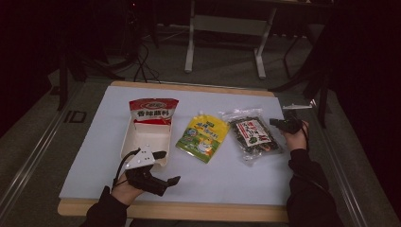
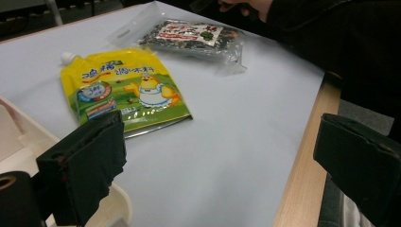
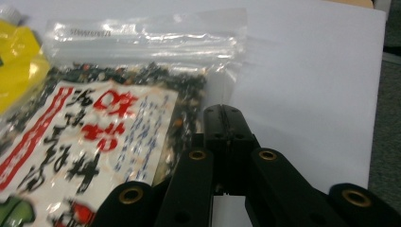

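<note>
My left tongs (image 1: 163, 168) stand wide open and empty at 7 o'clock, beside the white tray (image 1: 146, 137). My right tongs (image 1: 276, 123) are pressed shut on nothing at 3 o'clock, just beside the clear packet (image 3: 94, 123). The red packet (image 1: 153, 111) already stands in the tray; I judge the yellow pouch (image 2: 125, 92) and clear packet remain.

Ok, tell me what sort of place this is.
Probably a dim lab or workshop set up for recording: a wooden table under a white mat, food packets laid out in a row, and bare desk legs on grey floor behind.
</note>
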Motion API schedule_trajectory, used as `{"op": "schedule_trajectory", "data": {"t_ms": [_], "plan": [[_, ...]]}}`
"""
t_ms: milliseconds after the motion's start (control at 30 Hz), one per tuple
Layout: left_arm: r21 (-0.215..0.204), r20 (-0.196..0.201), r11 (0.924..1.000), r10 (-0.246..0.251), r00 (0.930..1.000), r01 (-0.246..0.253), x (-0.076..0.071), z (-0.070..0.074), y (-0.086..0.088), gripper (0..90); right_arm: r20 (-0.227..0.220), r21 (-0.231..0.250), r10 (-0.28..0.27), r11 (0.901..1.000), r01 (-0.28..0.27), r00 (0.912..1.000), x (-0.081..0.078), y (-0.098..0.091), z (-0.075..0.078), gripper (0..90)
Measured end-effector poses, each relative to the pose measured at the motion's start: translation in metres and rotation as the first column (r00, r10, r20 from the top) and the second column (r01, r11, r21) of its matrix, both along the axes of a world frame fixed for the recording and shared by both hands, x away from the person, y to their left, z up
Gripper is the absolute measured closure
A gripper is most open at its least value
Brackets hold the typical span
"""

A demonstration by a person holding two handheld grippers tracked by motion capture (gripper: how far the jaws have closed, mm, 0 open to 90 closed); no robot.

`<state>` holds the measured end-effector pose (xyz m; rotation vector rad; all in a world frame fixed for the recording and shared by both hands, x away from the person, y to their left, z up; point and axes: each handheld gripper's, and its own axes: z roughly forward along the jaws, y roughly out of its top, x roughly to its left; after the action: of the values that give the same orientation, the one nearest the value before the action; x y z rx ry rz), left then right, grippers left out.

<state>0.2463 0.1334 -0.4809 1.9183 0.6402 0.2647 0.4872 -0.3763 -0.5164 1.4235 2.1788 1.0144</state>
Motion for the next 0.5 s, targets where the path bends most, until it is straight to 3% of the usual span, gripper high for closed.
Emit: {"op": "schedule_trajectory", "data": {"t_ms": [267,500], "plan": [[0.008,0.005,1.0000,0.000,1.0000,0.000,-0.002,-0.001,0.000,4.7,-0.029,-0.022,-0.021,0.9996,0.020,0.9994,0.015,0.005,-0.008,90.0],[0.008,-0.002,1.0000,-0.003,1.0000,0.003,-0.001,-0.004,0.001,4.7,-0.054,-0.031,-0.035,0.9990,0.034,0.9979,0.019,0.007,-0.020,90.0]]}}
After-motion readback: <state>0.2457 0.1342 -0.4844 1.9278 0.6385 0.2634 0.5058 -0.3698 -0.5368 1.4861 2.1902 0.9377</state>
